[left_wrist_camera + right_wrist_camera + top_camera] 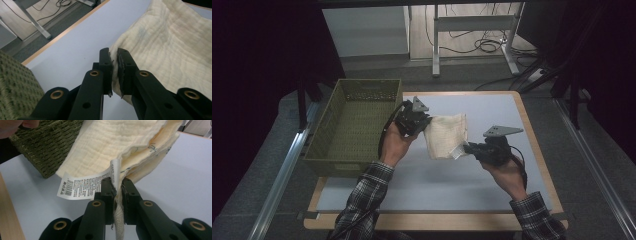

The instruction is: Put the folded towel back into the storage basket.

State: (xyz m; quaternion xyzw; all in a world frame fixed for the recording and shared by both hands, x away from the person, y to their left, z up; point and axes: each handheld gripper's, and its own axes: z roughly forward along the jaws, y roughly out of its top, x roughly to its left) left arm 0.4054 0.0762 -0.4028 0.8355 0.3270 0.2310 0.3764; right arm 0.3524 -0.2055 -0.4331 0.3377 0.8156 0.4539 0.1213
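Cloth (446, 135) cream, folded, held over table (492, 110) beside basket (354, 125) | left gripper (419, 124) clamps one edge | right gripper (468, 148) pinches edge by care label (82, 186) | basket empty; judged: gripped, placing in basket probably left

A cream cloth (446, 135) with a crinkled weave is seen between the black jaws of both grippers; faint blue-green marks are printed along its folded edges just above the right gripper (119, 185). A white label (82, 185) covered in small black print and a barcode is seen left of those jaws. The basket (354, 125) is olive green with a woven pattern. The table (492, 107) is pale blue-grey, edged in light wood. The sleeves (362, 200) are checked in dark and light.
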